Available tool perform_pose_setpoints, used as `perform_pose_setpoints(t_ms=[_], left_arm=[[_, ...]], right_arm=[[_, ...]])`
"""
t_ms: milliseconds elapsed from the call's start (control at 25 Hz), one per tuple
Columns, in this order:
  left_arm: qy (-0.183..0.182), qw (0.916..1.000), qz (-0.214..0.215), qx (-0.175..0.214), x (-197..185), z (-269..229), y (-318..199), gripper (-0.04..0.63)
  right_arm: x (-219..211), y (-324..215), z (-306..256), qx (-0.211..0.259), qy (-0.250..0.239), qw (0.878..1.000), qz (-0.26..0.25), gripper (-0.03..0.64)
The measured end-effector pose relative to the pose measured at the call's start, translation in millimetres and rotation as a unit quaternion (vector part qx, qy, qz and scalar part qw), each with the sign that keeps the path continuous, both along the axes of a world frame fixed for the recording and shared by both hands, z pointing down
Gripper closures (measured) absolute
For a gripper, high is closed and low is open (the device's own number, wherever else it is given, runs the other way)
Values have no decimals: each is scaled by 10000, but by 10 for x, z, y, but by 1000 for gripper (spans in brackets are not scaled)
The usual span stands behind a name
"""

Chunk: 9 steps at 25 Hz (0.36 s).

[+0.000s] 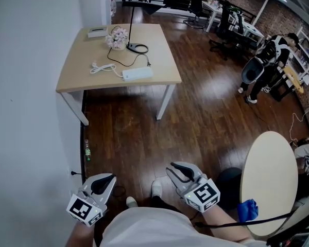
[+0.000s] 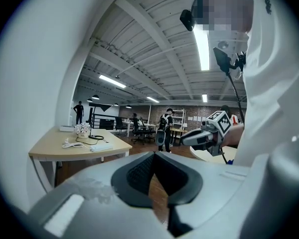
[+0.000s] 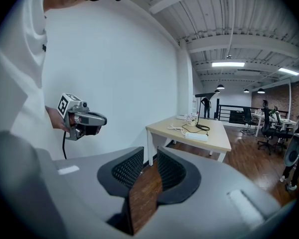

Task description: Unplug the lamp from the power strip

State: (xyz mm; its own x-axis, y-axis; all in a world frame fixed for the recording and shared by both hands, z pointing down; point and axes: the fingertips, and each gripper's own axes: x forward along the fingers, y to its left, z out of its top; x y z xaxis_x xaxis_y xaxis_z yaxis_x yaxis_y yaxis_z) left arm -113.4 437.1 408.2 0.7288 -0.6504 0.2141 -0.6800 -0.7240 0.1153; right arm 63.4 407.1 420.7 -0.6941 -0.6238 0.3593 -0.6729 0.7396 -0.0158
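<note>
Table (image 1: 162, 42): pale wood, standing against the white wall; dark wood floor lies between it and both grippers
Power strip (image 1: 137, 74): white; lies flat near the table's front edge
Lamp (image 1: 138, 48): black ring base on the table, behind the power strip; a thin stem rises toward the table's far edge
Lamp cord (image 1: 127, 64): black; loops over the table top from the base; its plug (image 1: 149, 64) lies just beside the strip's right end (too small to tell whether it sits in a socket)
White cable (image 1: 100, 67): coiled on the table, left of the power strip
Flowers (image 1: 117, 37): on the table, just left of the lamp base; a white box (image 1: 97, 32) sits at the table's far left corner
Left gripper (image 1: 106, 179): held low by the person's body, well apart from the table; jaws together at the tips, nothing between them
Right gripper (image 1: 175, 168): also low and well apart from the table; jaws a narrow gap apart, only floor showing between them
</note>
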Motion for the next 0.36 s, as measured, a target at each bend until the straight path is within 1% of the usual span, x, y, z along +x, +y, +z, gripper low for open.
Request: perform_pose_setpoints(t_ms=[360], left_arm=[[14, 9999, 113, -19, -240, 159, 5, 591]], right_arm=[[-242, -18, 74, 47, 119, 9999, 49, 528]])
